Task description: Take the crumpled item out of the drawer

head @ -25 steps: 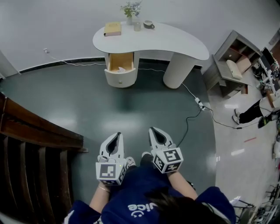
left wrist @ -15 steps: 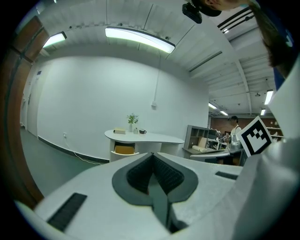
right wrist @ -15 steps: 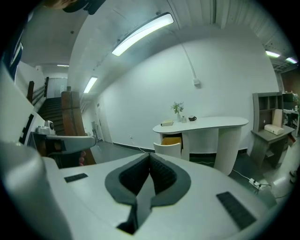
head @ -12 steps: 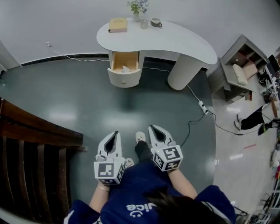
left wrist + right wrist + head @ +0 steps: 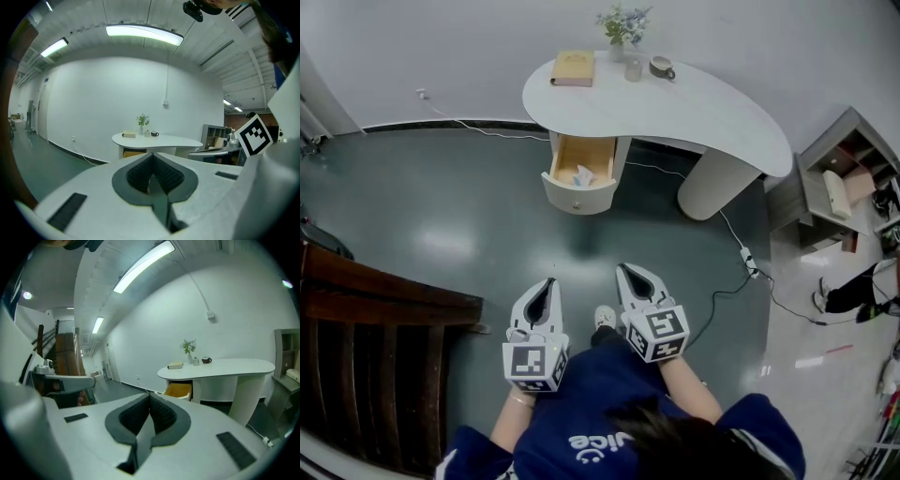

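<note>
A white curved desk (image 5: 694, 103) stands by the far wall. Its wooden drawer (image 5: 581, 174) is pulled open. A pale crumpled item (image 5: 584, 175) lies inside it. Both grippers are held low in front of the person, well short of the desk, pointing toward it. My left gripper (image 5: 547, 282) is shut with nothing in it, and its jaws meet at the tip in the left gripper view (image 5: 151, 157). My right gripper (image 5: 626, 270) is also shut and empty (image 5: 150, 397). The drawer shows beyond the jaws in the right gripper view (image 5: 179, 390).
On the desk are a book (image 5: 573, 67), a glass (image 5: 634, 68), a cup (image 5: 661, 67) and a vase of flowers (image 5: 623, 23). Dark wooden stairs (image 5: 375, 328) rise at the left. A cable and power strip (image 5: 748, 261) lie on the floor at the right, near a shelf unit (image 5: 844, 187).
The desk and drawer have come nearer and shifted right in the head view as the person walks toward them. Both grippers keep the same shut pose.
</note>
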The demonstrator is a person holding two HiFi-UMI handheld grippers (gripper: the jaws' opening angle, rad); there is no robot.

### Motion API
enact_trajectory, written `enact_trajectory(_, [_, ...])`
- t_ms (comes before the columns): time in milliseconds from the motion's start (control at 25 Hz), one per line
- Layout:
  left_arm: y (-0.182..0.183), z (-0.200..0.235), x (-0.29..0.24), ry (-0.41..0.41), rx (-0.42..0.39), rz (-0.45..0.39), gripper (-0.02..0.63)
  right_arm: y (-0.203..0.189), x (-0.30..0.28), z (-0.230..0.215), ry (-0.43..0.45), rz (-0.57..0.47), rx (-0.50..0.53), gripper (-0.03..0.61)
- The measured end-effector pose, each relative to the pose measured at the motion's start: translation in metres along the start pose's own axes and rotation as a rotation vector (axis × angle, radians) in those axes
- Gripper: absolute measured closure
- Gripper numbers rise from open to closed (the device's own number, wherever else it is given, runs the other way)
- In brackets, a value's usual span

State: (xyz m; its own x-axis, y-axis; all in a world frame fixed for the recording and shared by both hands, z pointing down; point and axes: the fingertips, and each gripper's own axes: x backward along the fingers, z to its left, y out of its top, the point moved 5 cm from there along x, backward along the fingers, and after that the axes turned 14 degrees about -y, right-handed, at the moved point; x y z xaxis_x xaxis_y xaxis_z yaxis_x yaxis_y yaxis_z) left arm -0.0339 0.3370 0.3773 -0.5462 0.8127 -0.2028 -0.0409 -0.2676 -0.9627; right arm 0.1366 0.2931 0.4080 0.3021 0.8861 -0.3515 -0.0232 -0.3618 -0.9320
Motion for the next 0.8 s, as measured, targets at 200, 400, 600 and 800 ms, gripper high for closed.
enact_trajectory(200, [0.008,0.008,-0.047,0.012,0.005,0.006,0.609,0.015,-0.039,-0.025,0.030,0.002,0.028,0.571])
enact_trajectory(400, [0.017,0.010,-0.093,0.018,0.011,0.002,0.609,0.027,-0.068,-0.054,0.057,0.016,0.029,0.571])
enact_trajectory(600, [0.024,0.013,-0.127,0.049,0.032,-0.021,0.609,0.029,-0.088,-0.076,0.089,0.043,0.046,0.571])
enact_trajectory(800, [0.023,0.010,-0.136,0.048,0.037,0.008,0.609,0.034,-0.099,-0.082,0.110,0.050,0.021,0.571])
